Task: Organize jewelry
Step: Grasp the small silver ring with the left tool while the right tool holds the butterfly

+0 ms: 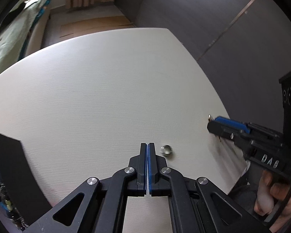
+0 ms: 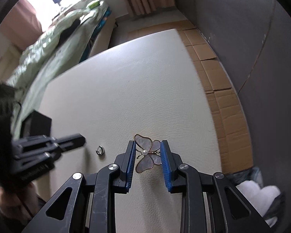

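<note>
A butterfly brooch with pale shell wings and a pearl lies on the white table, between the blue pads of my right gripper, which is open around it. A small silver ring lies on the table just right of my left gripper, whose jaws are shut and empty. The ring also shows in the right wrist view, between the two grippers. The right gripper appears in the left wrist view at the table's right edge. The left gripper appears at left in the right wrist view.
A black box stands at the table's left side; its corner shows in the left wrist view with jewellery beside it. Cardboard covers the floor past the table's right edge. A bed lies behind.
</note>
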Tool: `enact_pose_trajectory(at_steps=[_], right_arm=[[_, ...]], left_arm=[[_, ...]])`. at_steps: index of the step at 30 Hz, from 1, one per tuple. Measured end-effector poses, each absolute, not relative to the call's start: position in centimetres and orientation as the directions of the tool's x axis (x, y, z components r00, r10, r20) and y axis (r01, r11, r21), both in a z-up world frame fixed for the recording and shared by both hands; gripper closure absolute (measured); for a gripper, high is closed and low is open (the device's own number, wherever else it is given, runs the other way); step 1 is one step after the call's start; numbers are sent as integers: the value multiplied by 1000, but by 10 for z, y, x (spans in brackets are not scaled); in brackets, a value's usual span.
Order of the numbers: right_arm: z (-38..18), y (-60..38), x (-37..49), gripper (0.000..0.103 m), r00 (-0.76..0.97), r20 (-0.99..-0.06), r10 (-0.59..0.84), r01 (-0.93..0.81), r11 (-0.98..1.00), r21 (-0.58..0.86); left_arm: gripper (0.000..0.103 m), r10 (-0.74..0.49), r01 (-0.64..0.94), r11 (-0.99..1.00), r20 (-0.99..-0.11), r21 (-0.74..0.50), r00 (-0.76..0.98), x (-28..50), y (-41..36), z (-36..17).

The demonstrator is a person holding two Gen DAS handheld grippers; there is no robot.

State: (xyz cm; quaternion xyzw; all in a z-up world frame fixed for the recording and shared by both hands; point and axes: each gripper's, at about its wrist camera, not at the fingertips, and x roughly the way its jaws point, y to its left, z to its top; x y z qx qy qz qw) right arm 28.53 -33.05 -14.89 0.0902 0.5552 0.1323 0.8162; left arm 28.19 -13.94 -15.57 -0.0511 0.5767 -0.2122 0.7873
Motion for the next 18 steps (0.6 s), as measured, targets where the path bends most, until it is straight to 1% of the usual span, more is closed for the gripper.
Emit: enact_pose_trajectory(at_steps=[4, 6, 12, 14, 15, 16, 18], right_arm=[[-146, -345, 282, 76, 377, -858, 348, -59, 934, 352], [-142, -355, 282, 76, 402, -832, 383, -30, 914, 406], [-138, -364, 280, 76, 431, -806, 405, 3, 893, 451], [-137, -366, 279, 76, 436, -801, 411, 2, 889, 458], [-136, -368, 278, 76, 437, -798, 415, 3, 887, 463], [-136, -370, 278, 76, 441, -795, 418, 5, 884, 467], [-136, -375, 275, 76, 445, -788, 424, 7, 879, 477]], left_arm=[[103, -393, 304, 899, -888, -316, 239, 281, -154, -152], [103, -384, 318, 898, -893, -303, 235, 281, -162, -151], [101, -292, 312, 926, -926, -212, 238, 284, -174, -152], [78, -283, 311, 929, -926, -200, 248, 283, -175, -148], [45, -284, 315, 929, -922, -196, 263, 282, -175, -144], [23, -288, 318, 928, -918, -196, 274, 281, -176, -141], [21, -290, 318, 928, -912, -194, 290, 280, -175, -135]])
